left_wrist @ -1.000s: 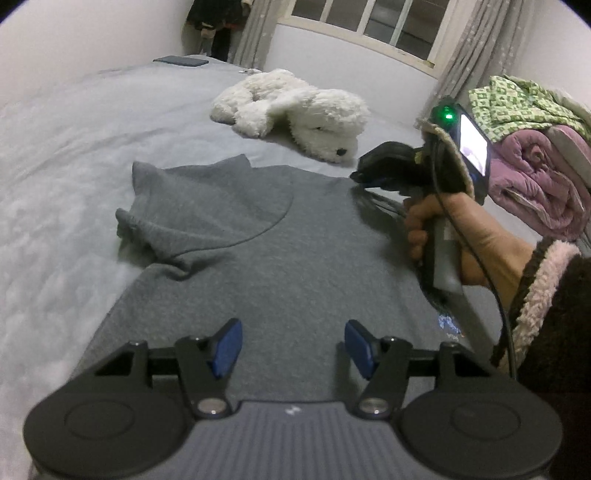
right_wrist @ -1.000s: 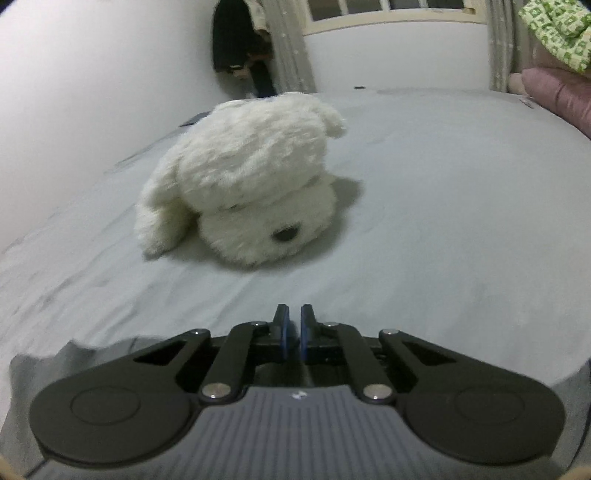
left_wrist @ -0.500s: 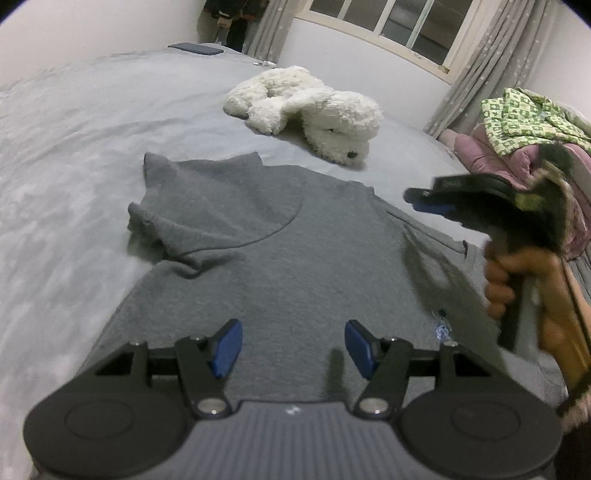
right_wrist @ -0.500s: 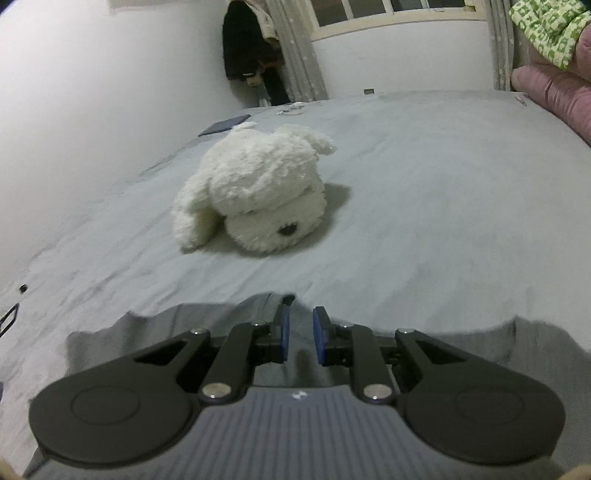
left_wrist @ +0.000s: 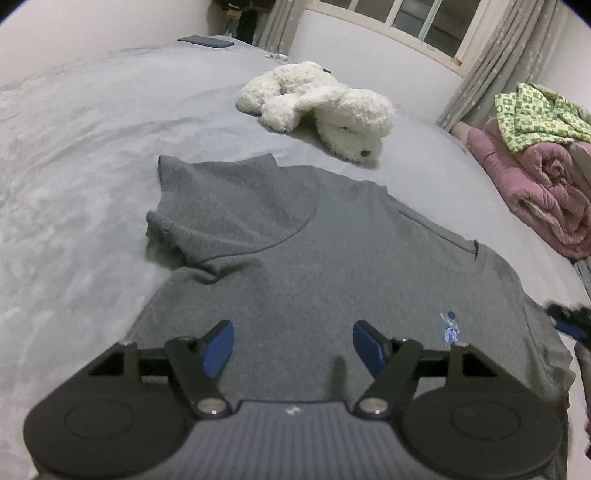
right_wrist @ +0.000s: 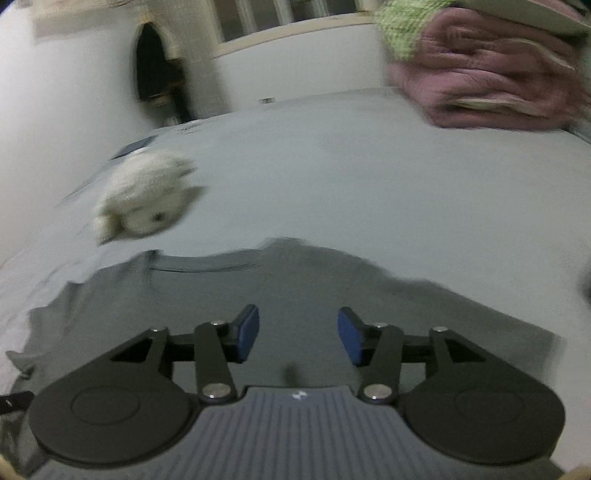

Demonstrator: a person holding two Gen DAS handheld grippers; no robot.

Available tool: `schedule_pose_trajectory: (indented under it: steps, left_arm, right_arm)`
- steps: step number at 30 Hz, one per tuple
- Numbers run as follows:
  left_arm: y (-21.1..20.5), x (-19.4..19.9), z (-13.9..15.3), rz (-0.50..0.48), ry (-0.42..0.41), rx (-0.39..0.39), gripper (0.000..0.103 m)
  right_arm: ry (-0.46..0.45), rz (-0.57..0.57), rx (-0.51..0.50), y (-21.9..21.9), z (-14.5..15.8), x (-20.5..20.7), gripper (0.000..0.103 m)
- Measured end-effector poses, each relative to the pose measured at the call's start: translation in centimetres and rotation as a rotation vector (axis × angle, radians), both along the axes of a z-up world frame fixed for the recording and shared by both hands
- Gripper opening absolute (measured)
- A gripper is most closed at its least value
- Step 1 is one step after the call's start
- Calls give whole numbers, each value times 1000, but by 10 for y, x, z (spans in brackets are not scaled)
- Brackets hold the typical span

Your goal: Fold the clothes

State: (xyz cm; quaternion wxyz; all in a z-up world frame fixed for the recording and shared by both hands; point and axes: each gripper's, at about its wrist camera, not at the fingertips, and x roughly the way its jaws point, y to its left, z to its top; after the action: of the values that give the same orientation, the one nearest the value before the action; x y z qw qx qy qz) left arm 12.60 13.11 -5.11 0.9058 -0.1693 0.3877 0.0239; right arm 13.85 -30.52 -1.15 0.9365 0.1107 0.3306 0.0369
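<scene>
Lying spread across the grey bed [left_wrist: 74, 155] is a grey T-shirt [left_wrist: 332, 266], its body flat and its left sleeve [left_wrist: 229, 214] already folded inward over the chest, the cuff bunched into a small ridge at the fabric's edge. A tiny blue emblem [left_wrist: 451, 328] shows on the cloth near the right side. The left gripper [left_wrist: 291, 341] hangs just above the lower part of the shirt with its blue pads [left_wrist: 218, 347] spread wide apart and nothing between them. The right gripper [right_wrist: 298, 338] hovers over the opposite side of the same garment [right_wrist: 295, 291], its jaws likewise parted and empty; from the left wrist view only its dark tip [left_wrist: 569, 321] pokes in at the right edge. The right wrist view is smeared with motion blur, so finer detail there is hard to read. Beyond the shirt's collar, a white plush dog [left_wrist: 321, 107] sprawls on the bedding, apart from the cloth. Off to the right sits a rolled pink blanket [left_wrist: 546, 192] with a green patterned cloth [left_wrist: 535, 114] draped on top. Behind them a window [left_wrist: 413, 22] with grey curtains [left_wrist: 491, 66] lines the far wall, and a dark flat object [left_wrist: 205, 41] rests near the bed's far corner.
</scene>
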Motion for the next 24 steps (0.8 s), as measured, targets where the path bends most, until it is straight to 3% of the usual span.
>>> schedule_pose_trajectory:
  steps: [5,9,14,19,24]
  left_arm:
    - [-2,1,3,-6,15,-19,76]
    - [-5,1,6,-20,21,-31,77]
    - [-9,3,8,-29,26,-45,77]
    - [-6,5,7,-28,35,-38,77]
    - [-1,5,6,-13,47,-74,77]
  right_arm:
    - [40,-162,36,-56,-4,-45,57]
    - [84,-230,118,-77,-15,-62,57]
    - [207,-349,293,-91,-29,-80,57]
    - [215,-351,545,-93,-37,-95,57]
    - [174,-356,652,-87,-48,-84,57]
